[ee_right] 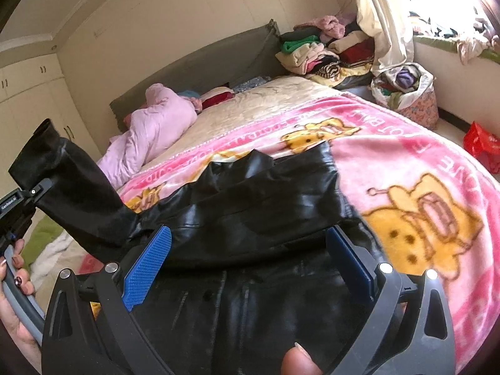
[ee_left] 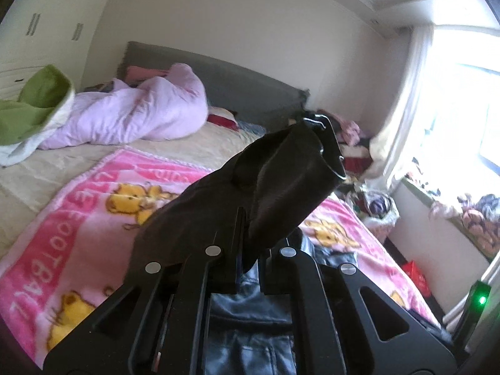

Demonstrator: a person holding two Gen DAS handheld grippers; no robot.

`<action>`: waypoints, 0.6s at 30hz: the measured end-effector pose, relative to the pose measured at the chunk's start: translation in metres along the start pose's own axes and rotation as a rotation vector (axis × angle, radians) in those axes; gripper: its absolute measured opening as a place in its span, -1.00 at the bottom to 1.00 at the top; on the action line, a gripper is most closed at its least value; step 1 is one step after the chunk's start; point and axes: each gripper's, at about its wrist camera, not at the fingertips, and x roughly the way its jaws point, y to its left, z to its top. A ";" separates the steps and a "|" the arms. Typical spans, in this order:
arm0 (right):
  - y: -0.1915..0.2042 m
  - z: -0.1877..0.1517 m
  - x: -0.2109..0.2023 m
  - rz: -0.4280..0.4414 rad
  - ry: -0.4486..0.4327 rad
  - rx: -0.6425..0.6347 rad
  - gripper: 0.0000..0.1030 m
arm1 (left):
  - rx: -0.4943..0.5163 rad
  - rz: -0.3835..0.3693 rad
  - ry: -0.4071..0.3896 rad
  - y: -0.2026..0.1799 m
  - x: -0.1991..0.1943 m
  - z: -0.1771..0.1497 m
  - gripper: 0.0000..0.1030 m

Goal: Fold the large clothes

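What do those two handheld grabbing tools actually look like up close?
Both are black plastic with silver round screws. The right gripper has blue textured finger pads. The left gripper shows a green light beside it. The left hand has dark painted nails.

The jacket (ee_right: 265,193) lies on the blanket (ee_right: 406,162), which covers the bed's (ee_right: 275,100) near end; the quilt (ee_right: 156,125) lies on the bed behind the blanket, by the headboard (ee_right: 203,59).
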 end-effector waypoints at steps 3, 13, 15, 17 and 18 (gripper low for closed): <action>-0.007 0.001 -0.001 -0.013 -0.002 0.009 0.91 | 0.036 -0.017 0.032 -0.012 0.011 -0.011 -0.97; -0.029 0.000 0.002 -0.049 0.015 0.051 0.91 | 0.162 -0.059 0.136 -0.043 0.045 -0.055 -0.97; -0.034 -0.001 0.004 -0.053 0.022 0.065 0.91 | 0.180 -0.074 0.168 -0.044 0.055 -0.067 -0.96; -0.037 -0.002 0.007 -0.059 0.032 0.079 0.91 | 0.198 -0.079 0.190 -0.048 0.061 -0.076 -0.96; -0.038 -0.002 0.009 -0.061 0.035 0.083 0.91 | 0.217 -0.081 0.205 -0.050 0.064 -0.081 -0.96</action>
